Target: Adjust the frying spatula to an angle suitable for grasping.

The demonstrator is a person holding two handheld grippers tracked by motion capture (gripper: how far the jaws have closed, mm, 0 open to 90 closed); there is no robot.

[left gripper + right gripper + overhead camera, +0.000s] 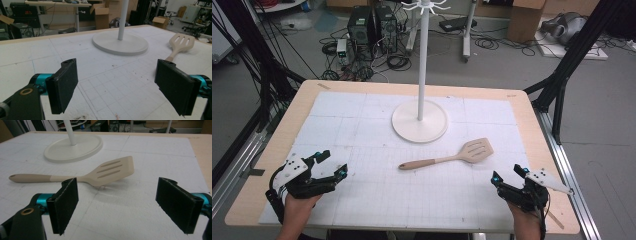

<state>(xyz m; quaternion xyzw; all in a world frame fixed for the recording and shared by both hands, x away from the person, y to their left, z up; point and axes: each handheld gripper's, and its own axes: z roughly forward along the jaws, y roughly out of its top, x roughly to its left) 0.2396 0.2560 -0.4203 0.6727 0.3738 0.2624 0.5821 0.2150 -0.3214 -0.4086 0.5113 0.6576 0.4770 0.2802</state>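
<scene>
A beige slotted spatula (451, 157) lies flat on the white gridded mat, its blade toward the right and its handle pointing left. Behind it stands a white hook stand (420, 120) with a round base and a tall pole. My left gripper (332, 164) rests open near the mat's front left corner, far from the spatula. At the front right, my right gripper (507, 175) is open with nothing between its jaws. In the right gripper view the spatula (100, 175) lies just beyond the jaws. The left gripper view shows the spatula's blade (181, 42) at far right and the stand's base (120, 44).
The wooden table (277, 145) carries the white mat (377, 190). Black frame legs (562, 75) stand off the table's right side, and computers with cables (372, 30) sit on the floor behind. A thin wooden stick (556, 219) lies at the table's front right edge.
</scene>
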